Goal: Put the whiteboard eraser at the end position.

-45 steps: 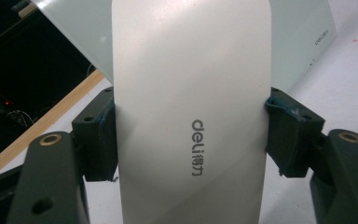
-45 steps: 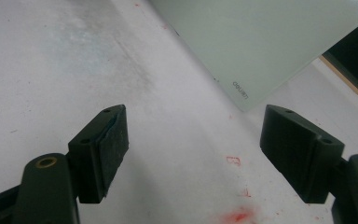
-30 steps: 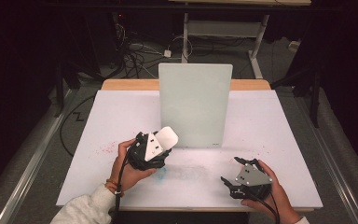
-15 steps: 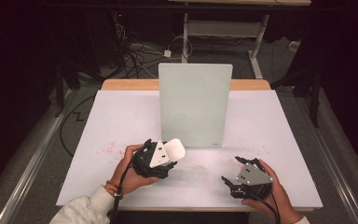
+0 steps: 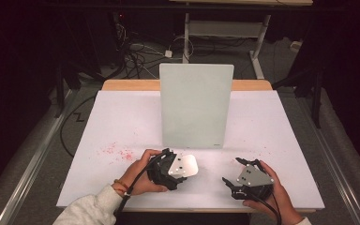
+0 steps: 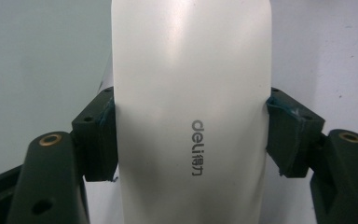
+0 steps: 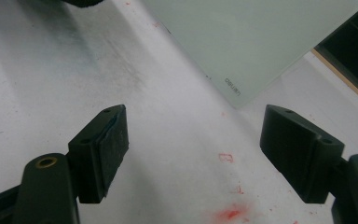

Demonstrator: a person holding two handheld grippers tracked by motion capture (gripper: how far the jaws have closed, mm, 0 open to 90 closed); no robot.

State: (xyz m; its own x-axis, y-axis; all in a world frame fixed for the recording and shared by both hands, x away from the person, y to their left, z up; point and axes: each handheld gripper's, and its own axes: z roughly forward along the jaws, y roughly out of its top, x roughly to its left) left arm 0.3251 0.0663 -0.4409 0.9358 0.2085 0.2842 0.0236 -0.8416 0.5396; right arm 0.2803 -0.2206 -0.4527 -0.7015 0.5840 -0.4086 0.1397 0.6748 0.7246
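Your left gripper [image 5: 178,168] has its jaws clamped on a white eraser [image 6: 191,116], one pad pressed against each long side, with the grey "deli" lettering running along its face. In the high view the eraser [image 5: 183,165] sits at the near middle of the table [image 5: 122,122], just in front of the upright pale-green board [image 5: 196,105] and a little apart from its lower edge. I cannot tell whether the eraser touches the table or is held just above it.

Your right gripper [image 5: 236,180] rests near the table's front edge, to the right of the left one and well apart from it. Its jaws are spread wide with nothing between them, only bare white table and some red smudges [image 7: 228,212]. The board's corner [image 7: 242,51], with its small printed mark, stands ahead of those jaws.

Faint red specks [image 5: 115,151] lie on the table to the left of your left hand [image 5: 143,176].
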